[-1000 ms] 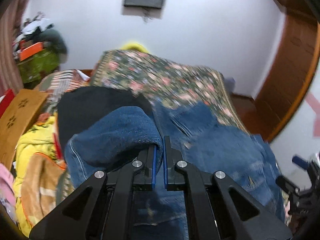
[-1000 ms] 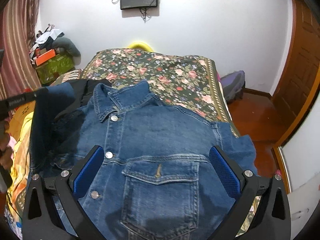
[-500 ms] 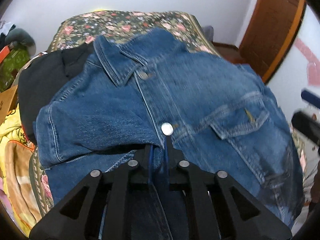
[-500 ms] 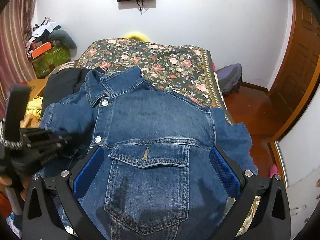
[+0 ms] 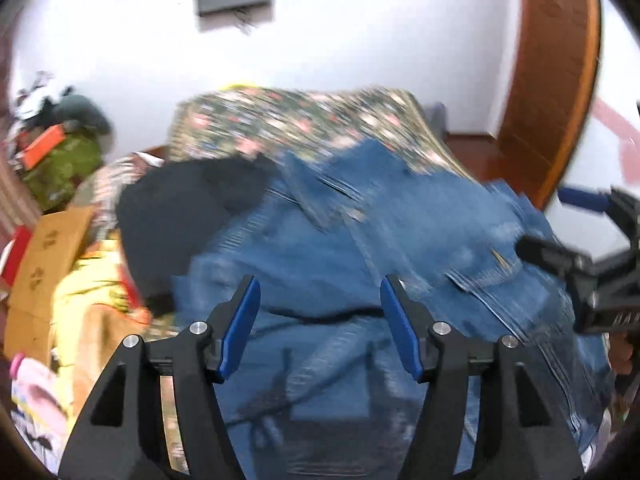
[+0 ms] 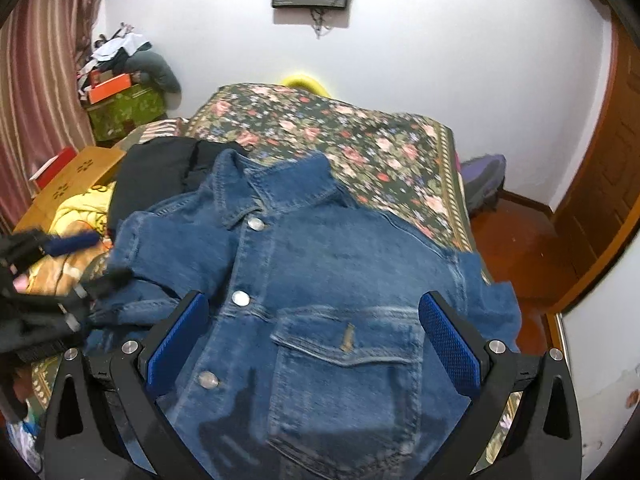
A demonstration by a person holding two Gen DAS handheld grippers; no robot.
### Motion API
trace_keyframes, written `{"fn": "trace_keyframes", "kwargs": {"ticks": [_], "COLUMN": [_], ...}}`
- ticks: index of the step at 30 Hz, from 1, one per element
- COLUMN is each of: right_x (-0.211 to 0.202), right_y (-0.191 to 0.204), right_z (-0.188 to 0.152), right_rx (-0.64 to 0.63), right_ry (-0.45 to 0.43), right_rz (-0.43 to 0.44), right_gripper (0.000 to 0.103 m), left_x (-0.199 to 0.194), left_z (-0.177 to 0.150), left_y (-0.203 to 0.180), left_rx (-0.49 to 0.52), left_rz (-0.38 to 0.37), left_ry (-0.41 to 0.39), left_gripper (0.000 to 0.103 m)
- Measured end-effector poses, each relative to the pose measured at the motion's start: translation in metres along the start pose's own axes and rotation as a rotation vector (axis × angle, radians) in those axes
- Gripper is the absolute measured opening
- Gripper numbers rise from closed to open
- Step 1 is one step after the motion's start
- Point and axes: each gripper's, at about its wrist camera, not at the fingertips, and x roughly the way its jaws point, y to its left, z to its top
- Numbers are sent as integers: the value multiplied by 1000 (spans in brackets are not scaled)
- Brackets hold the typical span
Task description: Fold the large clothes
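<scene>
A blue denim jacket (image 6: 328, 272) lies front up on the bed's floral cover (image 6: 360, 136), collar toward the far wall, buttons and chest pocket showing. Its left sleeve is folded in over the body. My right gripper (image 6: 312, 342) hovers open over the chest pocket, touching nothing. My left gripper (image 5: 320, 320) is opening above the jacket (image 5: 360, 248) with no cloth between its blue pads; this view is motion-blurred. From the right wrist view, the left gripper (image 6: 96, 258) is at the jacket's left edge. The right gripper (image 5: 592, 280) appears at the right edge of the left wrist view.
A black garment (image 6: 160, 176) lies beside the collar, with a yellow blanket (image 6: 80, 208) and a cardboard box (image 6: 80, 172) to the left. Right of the bed are a purple bag (image 6: 480, 176), red floor and a wooden door (image 6: 600, 184). Clutter is stacked in the far left corner.
The left gripper was shut on denim and carried the sleeve across the jacket. Now it has let go, its jaws have spread, and it has drawn back leftward. The right gripper stayed open.
</scene>
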Motion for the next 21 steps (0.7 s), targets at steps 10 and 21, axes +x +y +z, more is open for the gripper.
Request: {"fn": "trace_keyframes", "kwargs": {"ticks": [10,21], "right_x": [26,89], "right_y": [83,176], "right_z": [26,20], "right_rx": [-136,-300], "right_ry": [29,213], "right_rz": [157,287], "right_gripper": [103,103], "left_x": [-30,-22], "left_z": [-10,-60], "left_y": [109,176], "left_rx": [-161,-275], "left_rz": [207,291], "left_ry": [-69,23], "left_gripper": [65,65]}}
